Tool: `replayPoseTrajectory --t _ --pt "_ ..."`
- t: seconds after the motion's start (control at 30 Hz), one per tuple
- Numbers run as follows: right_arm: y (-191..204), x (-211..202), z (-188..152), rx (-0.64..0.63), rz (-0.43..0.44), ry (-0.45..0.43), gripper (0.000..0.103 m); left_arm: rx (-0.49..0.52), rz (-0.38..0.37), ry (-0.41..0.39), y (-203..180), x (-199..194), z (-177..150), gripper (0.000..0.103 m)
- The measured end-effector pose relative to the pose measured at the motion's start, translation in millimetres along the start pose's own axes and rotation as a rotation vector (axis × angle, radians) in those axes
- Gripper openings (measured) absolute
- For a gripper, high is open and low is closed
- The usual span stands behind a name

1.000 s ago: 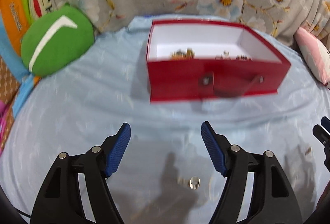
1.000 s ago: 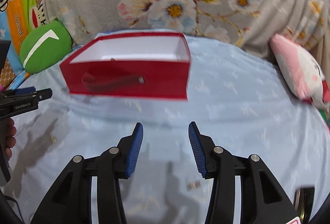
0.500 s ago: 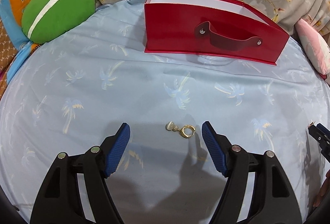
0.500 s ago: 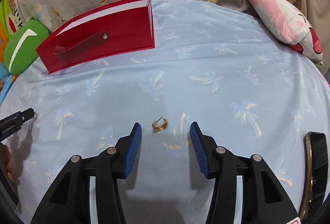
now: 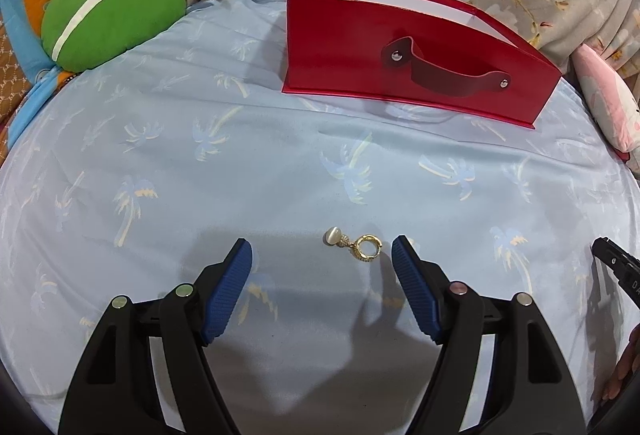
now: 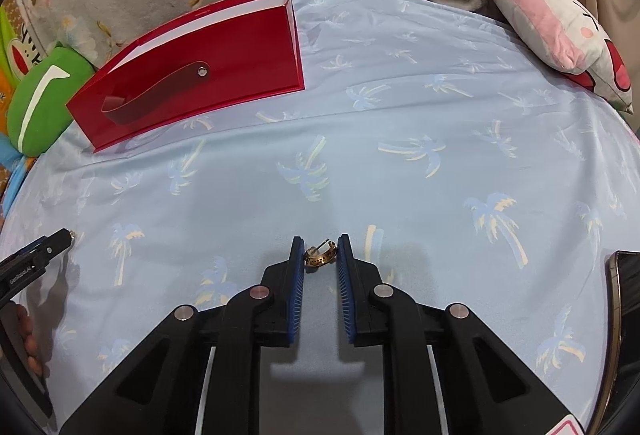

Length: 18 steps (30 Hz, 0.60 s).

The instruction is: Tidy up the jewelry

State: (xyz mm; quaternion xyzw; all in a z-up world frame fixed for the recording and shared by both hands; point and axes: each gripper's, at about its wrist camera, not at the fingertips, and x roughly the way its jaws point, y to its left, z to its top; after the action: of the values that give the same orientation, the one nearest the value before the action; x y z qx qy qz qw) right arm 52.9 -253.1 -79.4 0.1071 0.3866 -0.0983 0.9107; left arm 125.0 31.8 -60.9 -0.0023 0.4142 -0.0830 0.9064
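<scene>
Gold hoop earring with a pale oval bead (image 5: 357,245) lay flat on the light-blue palm-print bedsheet (image 5: 280,163), long axis running bead upper-left to hoop lower-right, between the widely parted, unclenched jaws of the left tool (image 5: 322,255), nearer its right pad and touching neither. Small gold half-hoop earring (image 6: 319,255), post angled up-right, sat between the closing pads of the right tool (image 6: 319,249), which appeared to pinch it. Contents of the red box with a strap handle (image 5: 400,47) were hidden behind its wall.

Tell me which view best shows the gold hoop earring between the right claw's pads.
The right wrist view: the gold hoop earring sits between the closing right claw pads, on the blue sheet. The left wrist view doesn't show it.
</scene>
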Motion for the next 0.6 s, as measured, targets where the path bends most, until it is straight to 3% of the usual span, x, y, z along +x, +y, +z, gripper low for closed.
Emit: replayPoseTrajectory --t 0.13,0.57,0.6 --pt "7.5 -4.1 -1.8 -0.009 0.023 -0.004 0.015 -0.001 -0.026 -0.002 -2.7 -0.4 1.6 0.065" --pt "30.2 -20.7 2.9 -0.033 0.090 -0.039 0.015 0.006 -0.086 0.002 -8.7 2.3 3.8 0.002" --pt "31.1 -21.1 2.8 -0.034 0.093 -0.039 0.015 0.005 -0.097 0.003 -9.3 2.6 3.8 0.002"
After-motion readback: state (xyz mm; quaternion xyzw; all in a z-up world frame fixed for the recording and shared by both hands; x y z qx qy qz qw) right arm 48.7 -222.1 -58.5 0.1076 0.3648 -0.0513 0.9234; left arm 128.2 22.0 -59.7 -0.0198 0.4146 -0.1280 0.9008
